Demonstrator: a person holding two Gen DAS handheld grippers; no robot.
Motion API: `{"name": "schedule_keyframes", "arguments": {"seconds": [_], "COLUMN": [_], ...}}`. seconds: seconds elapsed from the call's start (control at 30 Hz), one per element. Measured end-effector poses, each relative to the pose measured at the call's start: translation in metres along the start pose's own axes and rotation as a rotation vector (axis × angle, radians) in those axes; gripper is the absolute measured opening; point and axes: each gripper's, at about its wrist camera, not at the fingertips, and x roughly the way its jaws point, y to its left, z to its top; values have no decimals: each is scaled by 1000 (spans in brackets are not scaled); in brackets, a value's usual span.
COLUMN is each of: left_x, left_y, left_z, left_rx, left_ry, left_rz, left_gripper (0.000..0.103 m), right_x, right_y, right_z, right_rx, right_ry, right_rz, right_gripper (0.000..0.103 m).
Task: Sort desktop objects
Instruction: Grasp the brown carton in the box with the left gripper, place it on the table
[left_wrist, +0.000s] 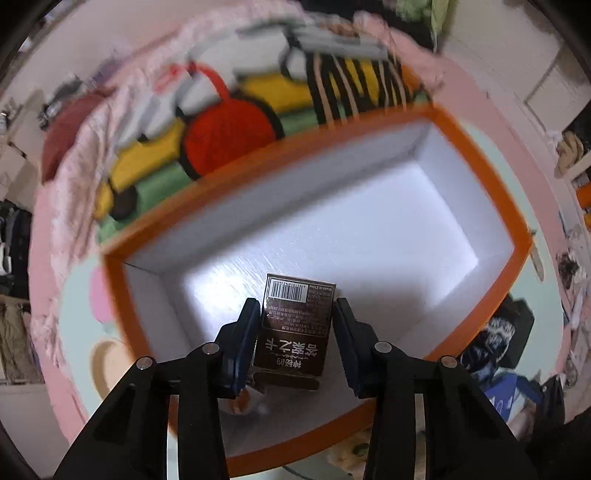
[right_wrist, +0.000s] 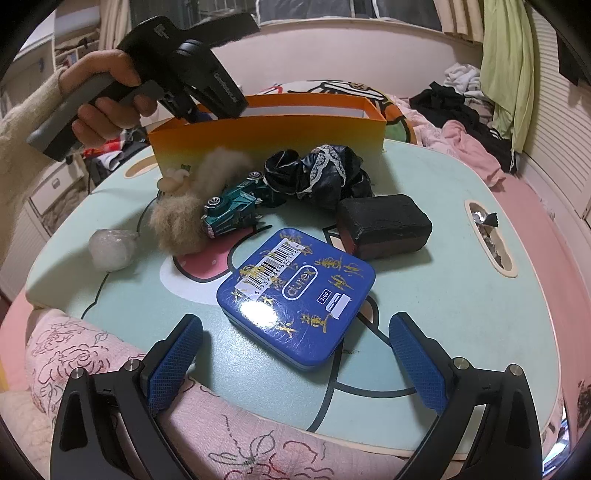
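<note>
Left hand-held gripper (left_wrist: 297, 325): pads closed on a brown box (left_wrist: 295, 325), held inside the orange box (left_wrist: 487, 177) above its white floor.
Brown box writing: barcode label, "Made in China", Chinese characters seen upside down.
Right hand-held gripper (right_wrist: 295, 350): fingers spread wide, holding nothing, above the near desk (right_wrist: 443, 258) edge.
Blue tin (right_wrist: 295, 297): flat on the desk between the right fingers' line; reads "durex", "3:00", barcode sticker, gold scribbles.
Behind the tin: teal toy car (right_wrist: 232, 208), black block (right_wrist: 384, 223), fur tuft (right_wrist: 192, 206), black lace cloth (right_wrist: 321, 173).

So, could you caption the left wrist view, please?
Left gripper holds a brown carton over the orange box.
</note>
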Motion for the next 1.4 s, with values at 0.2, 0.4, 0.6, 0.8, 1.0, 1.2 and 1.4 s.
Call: {"name": "schedule_keyframes", "arguments": {"seconds": [0.2,0.4,0.6,0.8,1.0,1.2,1.4], "left_x": [-103,-111,-66,-85,-99,-52,-18], "left_y": [11,-6,-2,20,-5,-29,-30], "left_z": [-36,-103,-136,-150,-190,-243,-252], "left_rx": [-45,-23,-59,-154,4,57,-10], "left_ry": [-292,-310,-304,-464,-421,-338,-471], "left_rz": [-160,-220,-242,-220,-144,32,41], "left_gripper": [42,43,48,78,78,80,102], "right_x": [0,1,2,3,4,4,6], "right_y": [0,0,1,2,2,2,1], "right_z": [0,1,1,1,2,2,3], "right_rx": [-1,0,0,1,1,1,2], "right_ry": [0,0,0,0,0,0,1], "right_rz": [-1,0,1,1,1,2,-2], "right_gripper": [101,101,102,102,102,102,102]}}
